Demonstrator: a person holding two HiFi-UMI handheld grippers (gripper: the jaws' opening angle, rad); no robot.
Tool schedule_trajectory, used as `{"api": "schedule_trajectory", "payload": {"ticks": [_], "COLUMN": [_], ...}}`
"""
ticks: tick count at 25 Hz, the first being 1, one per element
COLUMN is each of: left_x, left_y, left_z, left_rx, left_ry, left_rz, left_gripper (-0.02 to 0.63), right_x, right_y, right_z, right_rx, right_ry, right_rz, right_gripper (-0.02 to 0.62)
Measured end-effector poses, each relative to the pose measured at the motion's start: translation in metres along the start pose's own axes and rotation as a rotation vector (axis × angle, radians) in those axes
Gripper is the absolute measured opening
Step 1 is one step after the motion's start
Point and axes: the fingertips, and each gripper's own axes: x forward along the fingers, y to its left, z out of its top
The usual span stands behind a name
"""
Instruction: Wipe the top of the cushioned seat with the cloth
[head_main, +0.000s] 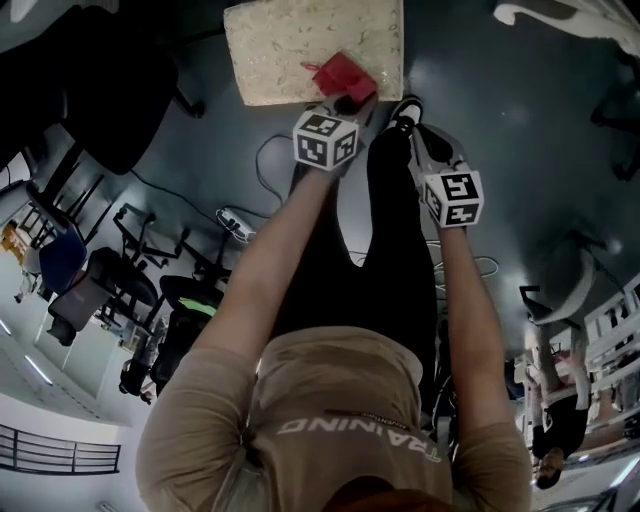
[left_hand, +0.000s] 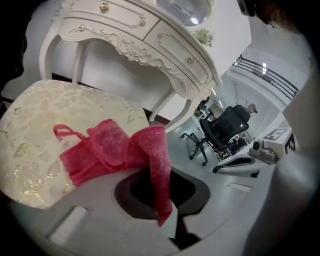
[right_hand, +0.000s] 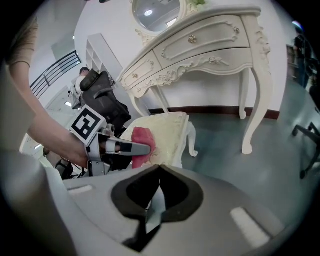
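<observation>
The cushioned seat (head_main: 290, 45) has a cream patterned top and lies at the top of the head view. A red cloth (head_main: 343, 75) is bunched on its near edge. My left gripper (head_main: 351, 102) is shut on a fold of that cloth (left_hand: 115, 150), which spreads over the seat (left_hand: 35, 130) ahead of the jaws. My right gripper (head_main: 424, 140) hangs to the right of the seat, off the cushion. Its jaws (right_hand: 159, 172) are shut with nothing between them. From there I see the left gripper (right_hand: 120, 147), the cloth (right_hand: 142, 140) and the seat (right_hand: 172, 132).
A white carved dressing table (right_hand: 210, 45) with a mirror stands just behind the seat. Black office chairs (left_hand: 225, 127) stand on the grey floor to the side. A power strip and cables (head_main: 235, 225) lie on the floor left of my legs.
</observation>
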Motion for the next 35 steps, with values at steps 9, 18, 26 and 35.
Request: {"api": "schedule_trajectory", "payload": {"ticks": [9,18,26,35], "left_x": [0.035,0.076,0.093,0.055], "left_y": [-0.047,-0.095,-0.139,-0.163], "left_z": [0.007,-0.001,-0.01,0.001], "left_rx": [0.043,0.093,0.1,0.193], "left_ry": [0.052,0.13,0.181,0.178], "left_rz": [-0.051,-0.154,-0.274,-0.323], "left_gripper": [0.032,0.032,0.032,0.032], "right_x": [-0.03,-0.057,-0.079,-0.091], "right_y": [-0.025,-0.043,-0.067,-0.055], "right_z": [0.003,-0.015,-0.031,-0.027], "right_rx": [0.027,0.099,0.136,0.132], "right_ry": [-0.036,-0.069,-0.084,-0.098], "right_rz": [-0.029,-0.085,-0.128,-0.127], "right_gripper": [0.004,0.005,0.005,0.004]}}
